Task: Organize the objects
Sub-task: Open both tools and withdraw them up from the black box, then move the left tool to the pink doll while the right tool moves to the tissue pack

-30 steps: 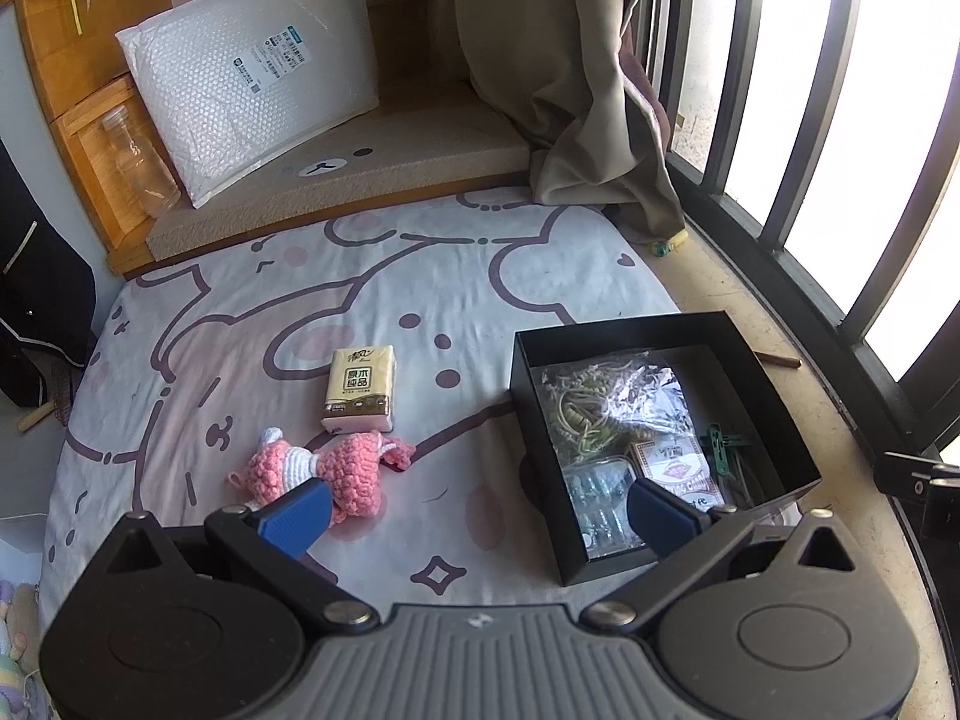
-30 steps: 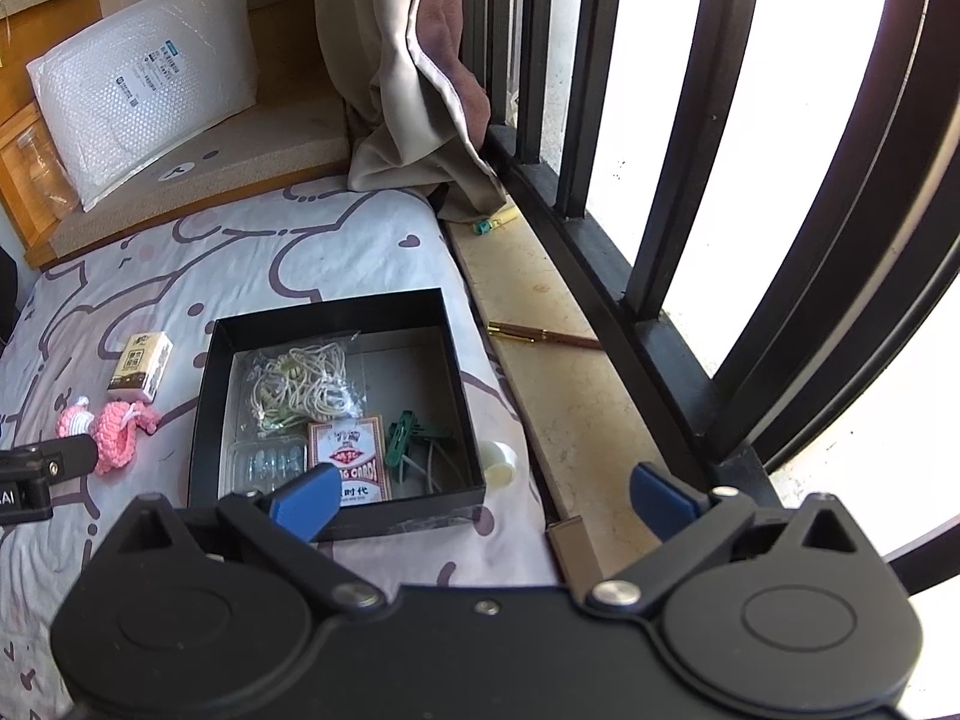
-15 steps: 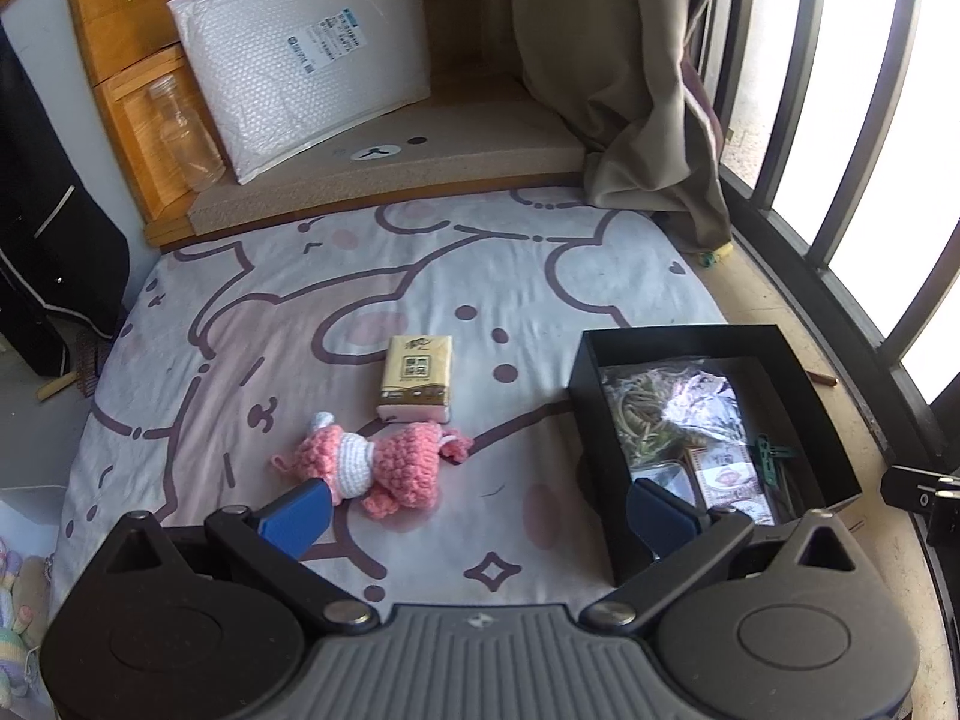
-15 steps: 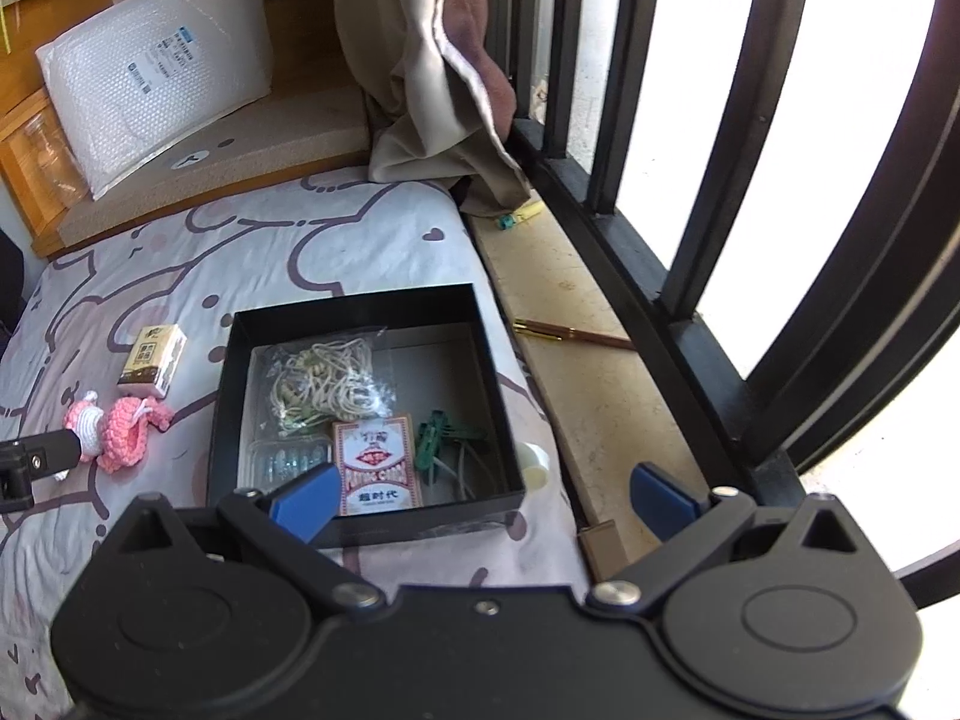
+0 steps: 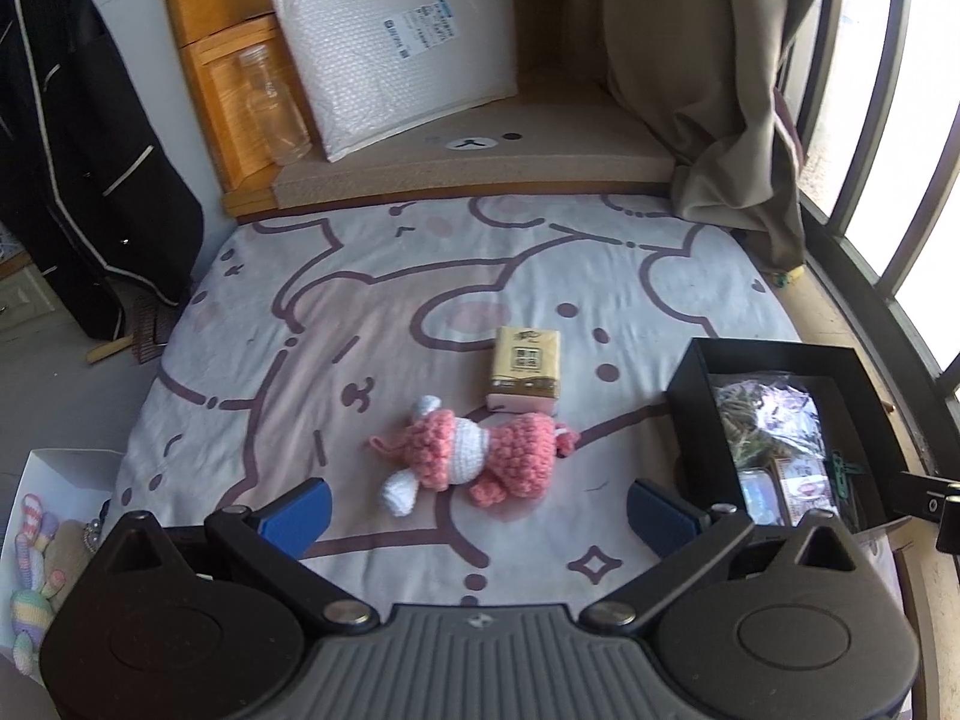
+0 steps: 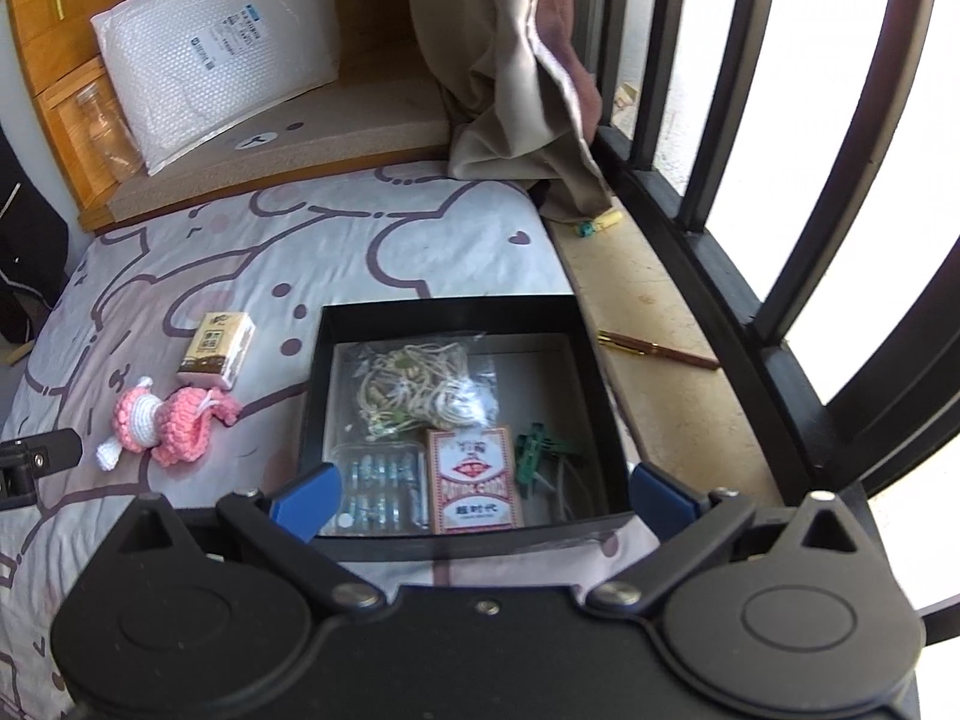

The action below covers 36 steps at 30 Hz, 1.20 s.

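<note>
A pink and white crochet toy [image 5: 474, 459] lies on the cartoon-print bedsheet [image 5: 372, 324], just ahead of my open, empty left gripper [image 5: 480, 513]. A tan tissue pack [image 5: 525, 375] lies just beyond the toy. A black open box [image 6: 456, 420] to the right holds a bag of cords [image 6: 420, 390], a red card deck [image 6: 477, 477], a clear blister pack [image 6: 378, 483] and green clips [image 6: 531, 450]. My right gripper [image 6: 483, 501] is open and empty over the box's near edge. The toy [image 6: 162, 426] and tissue pack [image 6: 219, 348] also show in the right wrist view.
A bubble-wrap mailer [image 5: 393, 39] and a clear jar [image 5: 276, 102] stand on the wooden headboard ledge. A curtain [image 5: 702, 78] hangs at the back right. Black window bars [image 6: 750, 120] run along the right. A pen [image 6: 657, 350] lies on the sill.
The left gripper has swung left, so the toy now sits centred ahead of it. The right gripper has moved in over the box's near edge.
</note>
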Motion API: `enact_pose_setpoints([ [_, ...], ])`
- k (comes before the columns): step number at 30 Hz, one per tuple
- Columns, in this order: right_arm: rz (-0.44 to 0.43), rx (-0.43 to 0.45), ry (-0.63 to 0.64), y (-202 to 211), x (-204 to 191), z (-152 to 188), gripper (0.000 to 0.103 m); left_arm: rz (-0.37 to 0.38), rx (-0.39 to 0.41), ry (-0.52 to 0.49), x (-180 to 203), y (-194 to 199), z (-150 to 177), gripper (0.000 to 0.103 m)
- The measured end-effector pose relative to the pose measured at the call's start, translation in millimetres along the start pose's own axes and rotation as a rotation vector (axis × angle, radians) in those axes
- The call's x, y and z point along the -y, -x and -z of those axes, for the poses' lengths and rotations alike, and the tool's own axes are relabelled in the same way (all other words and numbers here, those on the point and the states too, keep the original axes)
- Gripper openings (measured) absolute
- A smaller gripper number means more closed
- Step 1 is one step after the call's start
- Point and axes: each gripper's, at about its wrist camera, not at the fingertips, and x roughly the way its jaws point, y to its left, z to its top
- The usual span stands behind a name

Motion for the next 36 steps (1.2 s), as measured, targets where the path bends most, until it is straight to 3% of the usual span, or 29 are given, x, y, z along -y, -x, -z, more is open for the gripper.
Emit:
enact_pose_setpoints([
  [22, -0.104, 0.014, 0.098, -3.3, -73.0, -8.5, 0.103, -0.098, 0.002, 0.084, -60.2, 5.1, 8.8, 0.103],
  [36, -0.132, 0.048, 0.13, 4.3, -86.7, -8.3, 0.103, -0.123, 0.024, 0.121, -63.2, 7.4, 6.3, 0.103],
])
